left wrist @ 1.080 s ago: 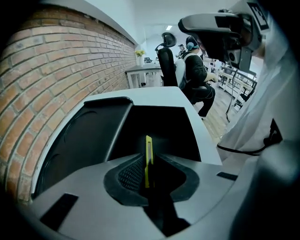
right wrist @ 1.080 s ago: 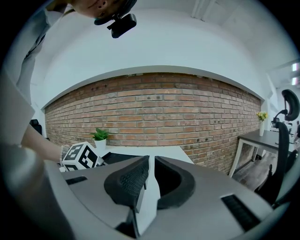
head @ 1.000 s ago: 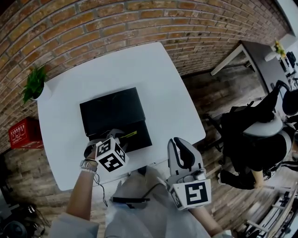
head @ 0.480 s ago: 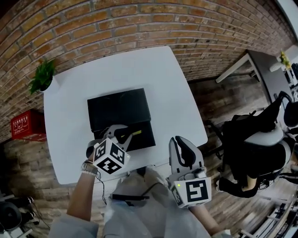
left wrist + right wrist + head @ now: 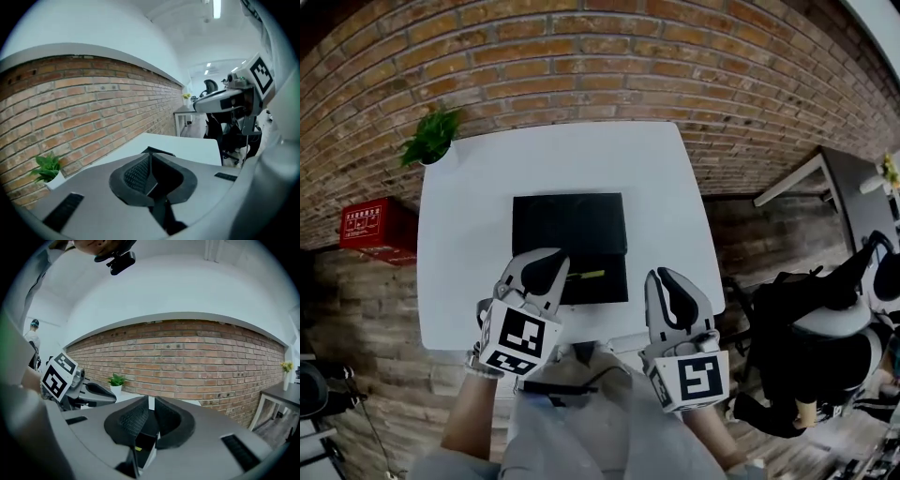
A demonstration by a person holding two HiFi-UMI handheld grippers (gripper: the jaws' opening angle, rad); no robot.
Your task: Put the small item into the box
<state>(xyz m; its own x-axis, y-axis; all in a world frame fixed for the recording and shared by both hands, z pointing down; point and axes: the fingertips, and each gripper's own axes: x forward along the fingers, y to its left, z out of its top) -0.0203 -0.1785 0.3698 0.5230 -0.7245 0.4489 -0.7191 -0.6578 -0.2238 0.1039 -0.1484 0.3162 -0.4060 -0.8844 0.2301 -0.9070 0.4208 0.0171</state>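
"Brick wall (image 5: 581, 56) behind a white table (image 5: 469, 281). What are the grippers doing?"

"The left gripper (image 5: 548, 261) and right gripper (image 5: 666, 281) have their jaws pressed together, holding nothing. Both hover near the table's front edge. Beyond them, the open black box (image 5: 572, 225) holds a small yellow item (image 5: 588, 275)."

"What's left?"

"Nothing, apparently. The placing looks done."
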